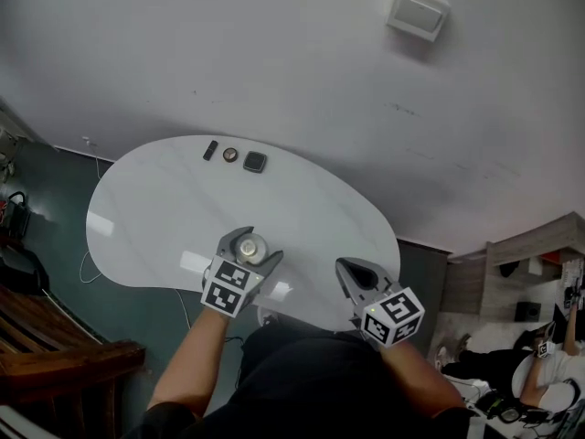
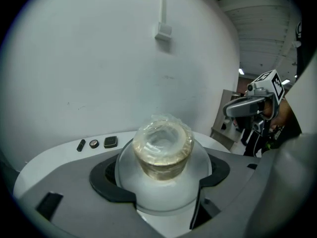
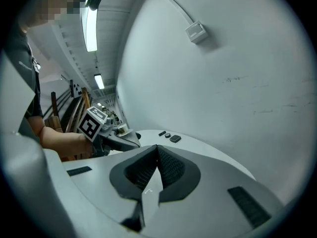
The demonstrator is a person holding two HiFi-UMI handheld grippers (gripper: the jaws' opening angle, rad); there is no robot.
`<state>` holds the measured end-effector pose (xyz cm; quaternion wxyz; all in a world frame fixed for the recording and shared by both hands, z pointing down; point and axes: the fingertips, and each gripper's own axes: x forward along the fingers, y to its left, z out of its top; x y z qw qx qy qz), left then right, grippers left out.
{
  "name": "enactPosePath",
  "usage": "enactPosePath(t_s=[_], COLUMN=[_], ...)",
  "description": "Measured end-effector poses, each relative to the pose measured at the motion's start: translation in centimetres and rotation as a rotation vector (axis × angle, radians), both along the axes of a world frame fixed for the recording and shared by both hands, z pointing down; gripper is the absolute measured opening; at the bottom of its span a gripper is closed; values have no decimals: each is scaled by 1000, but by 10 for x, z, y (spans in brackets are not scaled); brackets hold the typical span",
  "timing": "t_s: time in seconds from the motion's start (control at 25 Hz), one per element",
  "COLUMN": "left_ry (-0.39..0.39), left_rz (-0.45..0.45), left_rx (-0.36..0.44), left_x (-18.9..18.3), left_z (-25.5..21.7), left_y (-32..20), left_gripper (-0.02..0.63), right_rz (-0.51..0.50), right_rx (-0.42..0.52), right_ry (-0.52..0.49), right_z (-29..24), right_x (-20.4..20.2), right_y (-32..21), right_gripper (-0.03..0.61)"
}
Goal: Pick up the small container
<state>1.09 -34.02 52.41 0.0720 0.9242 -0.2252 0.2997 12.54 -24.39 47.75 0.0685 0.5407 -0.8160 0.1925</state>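
Left tongs [image 1: 249,245] clasp the small container [image 2: 162,148] at the table [image 1: 155,208]'s near edge; right tongs [image 1: 350,271] hover beside, clenched empty.

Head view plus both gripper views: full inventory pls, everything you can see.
table: 1, white, rounded top, centre of head view
small container: 1, clear with a tan band, film-wrapped top, near edge of the table, between the left tongs' jaws
stick: 1, black, table's far edge, left end of a row
round piece: 1, dark rim with a pale face, middle of that row
square piece: 1, black, right end of that row
wall box: 1, white, on the white wall above the table
wooden furniture: 1, brown, floor at left
left tongs: 1, grey, jaws against the container's sides
right tongs: 1, grey, jaws together, empty, over the table's near right edge
forearms: 2, bare, bottom of head view
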Motion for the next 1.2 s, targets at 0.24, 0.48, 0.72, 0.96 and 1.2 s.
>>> enactPosePath(t_s=[0.24, 0.48, 0.72, 0.96, 1.2], left_ry=[29, -23, -6, -10, -11], left_rz=[-5, 32, 14, 53, 45], left_rx=[-4, 20, 27, 33, 41], left_x=[-8, -22, -25, -20, -21], left_z=[-16, -20, -33, -46, -54], left_y=[37, 70, 77, 88, 87], left_gripper=[350, 350, 350, 350, 350], right_rz=[-44, -78, -119, -150, -144], right_rx=[9, 18, 18, 43, 37], right_ry=[-20, 4, 15, 45, 42], right_z=[-3, -5, -4, -9, -9], right_x=[-8, -14, -22, -29, -28], right_y=[-3, -3, -4, -7, -5], right_gripper=[-3, -3, -3, -3, -3])
